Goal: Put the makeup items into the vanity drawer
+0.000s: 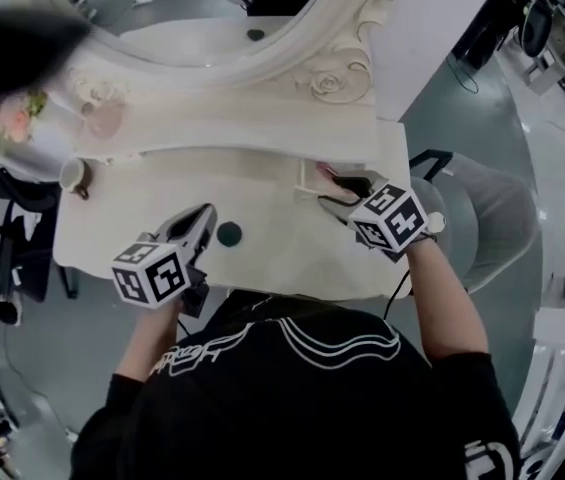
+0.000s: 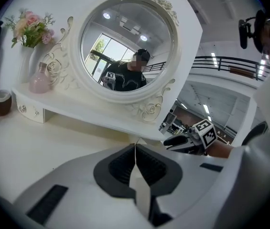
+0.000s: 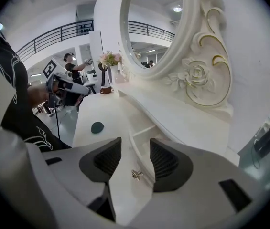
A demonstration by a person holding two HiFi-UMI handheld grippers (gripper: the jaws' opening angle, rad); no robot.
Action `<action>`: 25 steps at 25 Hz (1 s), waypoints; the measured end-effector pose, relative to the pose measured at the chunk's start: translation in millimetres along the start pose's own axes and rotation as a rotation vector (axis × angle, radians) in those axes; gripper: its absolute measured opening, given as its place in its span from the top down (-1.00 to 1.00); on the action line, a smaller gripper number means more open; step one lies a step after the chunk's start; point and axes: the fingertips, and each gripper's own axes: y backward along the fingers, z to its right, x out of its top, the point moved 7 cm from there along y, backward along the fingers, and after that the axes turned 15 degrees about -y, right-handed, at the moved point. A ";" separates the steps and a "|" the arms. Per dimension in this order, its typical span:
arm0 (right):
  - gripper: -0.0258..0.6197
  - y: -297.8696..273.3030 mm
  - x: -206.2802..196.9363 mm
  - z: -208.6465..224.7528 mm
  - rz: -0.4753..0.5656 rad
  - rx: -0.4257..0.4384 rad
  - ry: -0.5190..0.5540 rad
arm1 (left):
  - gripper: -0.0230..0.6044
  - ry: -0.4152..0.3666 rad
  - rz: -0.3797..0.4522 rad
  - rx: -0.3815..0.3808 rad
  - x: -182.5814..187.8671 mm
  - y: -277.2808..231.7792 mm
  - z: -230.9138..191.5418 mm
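One makeup item is judged to remain out of the drawer: a small dark green round piece (image 1: pixel 229 233). It lies alone on the white tabletop (image 1: pixel 262 183) near the front edge, between the two grippers and well apart from the drawer. The drawer (image 3: pixel 144 130) stands open at the right end of the vanity, and something pinkish (image 1: pixel 324 172) is seen inside it (too small to be named).

The right gripper (image 3: pixel 135 151) is held at the drawer front with its jaws apart. The small metal knob (image 3: pixel 135 174) sits in the gap, but it is pressed by neither pad, so nothing is gripped there. The left gripper (image 2: pixel 135 147) is held over the front of the table with its tip just beside the green piece. Its jaws are brought together with nothing between them.

The step in hand is judged to be the fetching of the green piece. It is best taken by the left gripper, which is the nearer one.
- **Approach:** The jaws should be opened first and then lowered until the piece is straddled by both pads.
- **Closing:** The jaws should be closed only once they are low against the tabletop, since a flat round thing is easily skidded away by a single pad.
- **Clearing the way:** The drawer should be left open and the right gripper drawn clear of the opening, so that the way in is not blocked.
- **Release:** The piece should be let go low inside the drawer walls rather than dropped from above the rim.
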 end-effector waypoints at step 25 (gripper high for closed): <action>0.19 -113.8 -18.6 -121.8 -0.119 0.291 0.105 | 0.84 0.140 -0.015 0.124 -83.4 54.5 -35.7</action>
